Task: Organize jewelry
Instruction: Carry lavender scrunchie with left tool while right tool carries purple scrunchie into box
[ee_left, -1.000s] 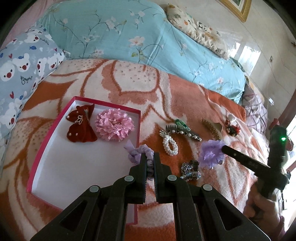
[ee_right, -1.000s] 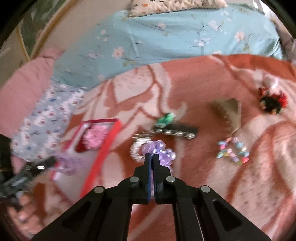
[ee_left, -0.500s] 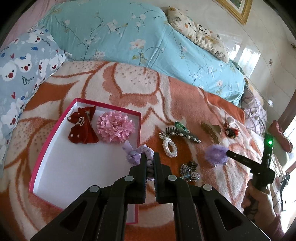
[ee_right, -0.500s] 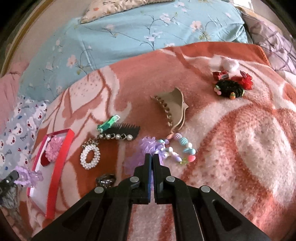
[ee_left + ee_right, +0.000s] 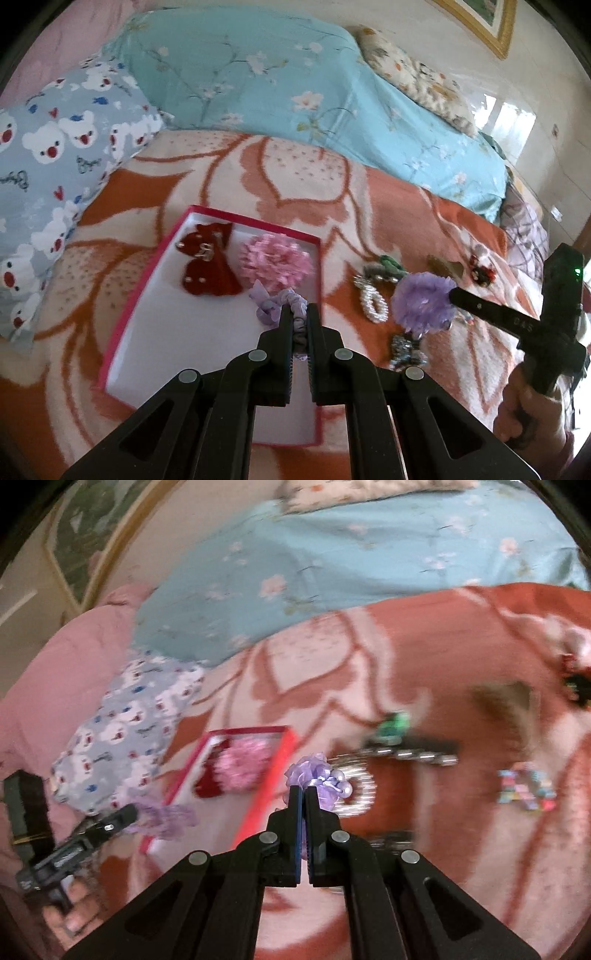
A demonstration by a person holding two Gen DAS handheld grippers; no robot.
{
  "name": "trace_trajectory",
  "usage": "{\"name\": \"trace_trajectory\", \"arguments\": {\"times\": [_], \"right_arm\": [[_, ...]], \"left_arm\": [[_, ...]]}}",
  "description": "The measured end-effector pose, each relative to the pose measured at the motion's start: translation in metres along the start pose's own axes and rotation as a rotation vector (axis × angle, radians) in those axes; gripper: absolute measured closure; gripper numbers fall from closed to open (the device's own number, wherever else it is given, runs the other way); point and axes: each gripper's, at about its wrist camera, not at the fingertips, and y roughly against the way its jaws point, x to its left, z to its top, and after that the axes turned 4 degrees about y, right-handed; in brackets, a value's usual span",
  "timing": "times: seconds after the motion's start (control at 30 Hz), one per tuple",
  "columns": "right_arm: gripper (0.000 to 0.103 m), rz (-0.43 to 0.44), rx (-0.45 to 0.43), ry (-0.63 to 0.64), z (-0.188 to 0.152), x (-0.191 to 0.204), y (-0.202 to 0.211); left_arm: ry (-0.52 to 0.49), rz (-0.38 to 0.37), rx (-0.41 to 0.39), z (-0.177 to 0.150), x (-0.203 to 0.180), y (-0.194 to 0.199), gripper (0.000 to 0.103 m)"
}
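My left gripper (image 5: pixel 298 314) is clenched on a lilac fabric scrunchie with a ribbon bow (image 5: pixel 280 304), which hangs over the white floor of the shallow pink-rimmed box (image 5: pixel 155 258). My right gripper (image 5: pixel 303 794) is clenched on a fluffy purple organza flower (image 5: pixel 317 775); in the left view this flower (image 5: pixel 424 301) sits at the tip of the right tool, above the orange and cream blanket (image 5: pixel 295 177).

What has changed: half a second ago the right gripper was further right, over the loose pieces, with the box small at the edge of its view. Now it has swung back toward the box, and the red rim is just beside its fingers. The left gripper has also come forward, because the scrunchie was at the box's edge before and now is over the inside. I judge that both pieces are on the way to be dropped in the box, and neither is released yet.

In the box I count two pieces: one dark red velvet bow (image 5: pixel 207 264) and one pink ruffled flower (image 5: pixel 275 264). On the blanket I count six more: one oval pearl clip (image 5: pixel 371 304), one dark comb clip with a green bow (image 5: pixel 384 267), one tan claw clip (image 5: pixel 445 266), one red and black ornament (image 5: pixel 482 271), one pastel bead bracelet (image 5: pixel 524 786) and one silver sparkly piece (image 5: pixel 406 349), too blurred to name better.
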Motion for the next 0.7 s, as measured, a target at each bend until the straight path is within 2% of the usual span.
{"name": "trace_trajectory", "arguments": {"times": [0.2, 0.4, 0.5, 0.7], "right_arm": [[0.102, 0.113, 0.057, 0.027, -0.002, 0.049, -0.042], [0.102, 0.183, 0.103, 0.044, -0.006, 0.078, -0.080], [0.102, 0.188, 0.141, 0.046, -0.010, 0.085, -0.104], [0.102, 0.128, 0.218, 0.048, -0.022, 0.079, -0.140]], "left_arm": [[0.021, 0.050, 0.000, 0.007, 0.021, -0.009, 0.098], [0.054, 0.084, 0.008, 0.010, 0.042, -0.027, 0.098], [0.066, 0.092, 0.018, 0.013, 0.052, -0.043, 0.098], [0.092, 0.136, 0.081, 0.009, 0.073, -0.081, 0.098]]}}
